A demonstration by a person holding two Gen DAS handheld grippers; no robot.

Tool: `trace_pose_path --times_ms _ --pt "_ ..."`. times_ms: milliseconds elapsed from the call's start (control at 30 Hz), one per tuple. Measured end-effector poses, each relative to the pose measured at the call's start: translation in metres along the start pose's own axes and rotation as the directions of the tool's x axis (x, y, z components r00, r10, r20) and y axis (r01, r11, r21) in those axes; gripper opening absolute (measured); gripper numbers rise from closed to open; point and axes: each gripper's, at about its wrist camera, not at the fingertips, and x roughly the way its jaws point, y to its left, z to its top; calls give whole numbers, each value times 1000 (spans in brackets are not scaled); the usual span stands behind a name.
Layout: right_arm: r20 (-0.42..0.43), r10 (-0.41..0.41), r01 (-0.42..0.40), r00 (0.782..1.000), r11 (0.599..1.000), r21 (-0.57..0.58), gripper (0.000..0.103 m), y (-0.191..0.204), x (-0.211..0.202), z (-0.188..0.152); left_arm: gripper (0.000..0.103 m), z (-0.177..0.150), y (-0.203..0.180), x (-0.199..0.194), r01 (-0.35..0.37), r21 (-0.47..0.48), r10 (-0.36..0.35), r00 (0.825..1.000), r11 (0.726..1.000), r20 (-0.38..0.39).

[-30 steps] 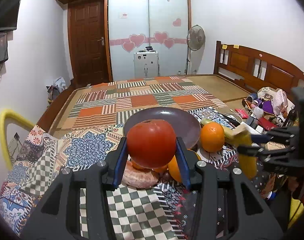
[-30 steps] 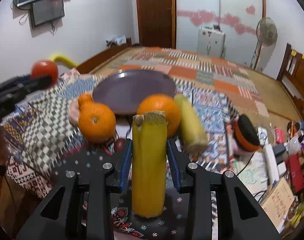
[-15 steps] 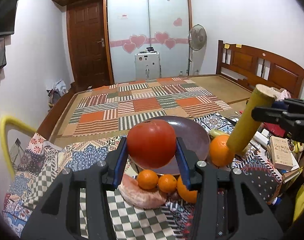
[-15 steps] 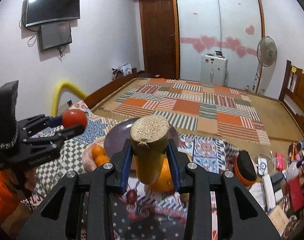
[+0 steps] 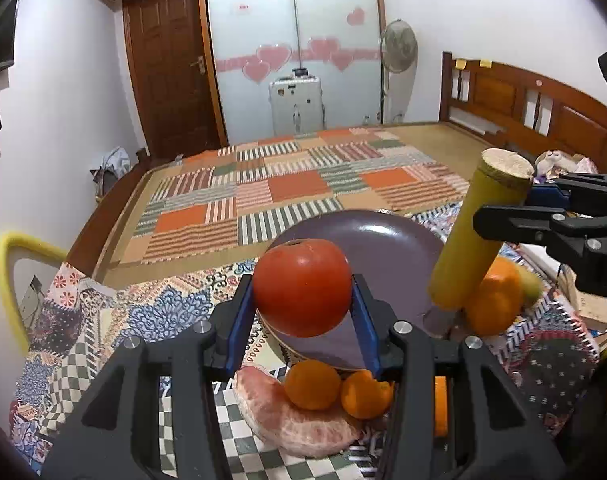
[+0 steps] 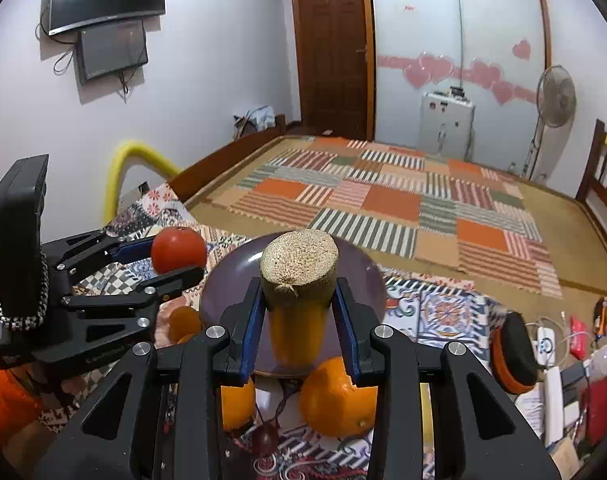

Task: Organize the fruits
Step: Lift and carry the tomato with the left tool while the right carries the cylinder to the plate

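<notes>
Left claw [image 5: 303,312]: grips tomato [image 5: 302,287], now carried over plate [image 5: 395,248].
Right claw [image 6: 299,320]: grips sugarcane piece [image 6: 299,280], lifted toward plate too.
Next: likely set both down.

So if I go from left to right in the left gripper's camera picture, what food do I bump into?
Pink peeled fruit piece → red tomato held in the left gripper → yellow sugarcane stick held in the right gripper → big orange.
</notes>
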Motion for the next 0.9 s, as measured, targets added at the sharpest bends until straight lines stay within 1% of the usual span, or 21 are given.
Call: trace_pose_path --times_ms 233,367,567,800,900 --pt "-52 -11 9 999 999 -38 31 3 22 5 46 -1 7 33 5 -16 -7 997 1000 -77" --pt "-57 -15 12 998 999 -43 31 7 32 10 46 1 15 50 47 -51 -53 990 998 -128" --pt "-72 -14 12 997 999 -33 31 6 46 21 46 4 18 68 80 -95 -96 978 992 -185" --pt "-155 -1 0 988 1000 -12 31 4 69 36 46 2 17 76 78 -95 -96 976 992 -197" --pt "-161 -3 1 987 1000 -10 31 6 71 36 46 3 18 77 77 -96 -95 976 992 -194"
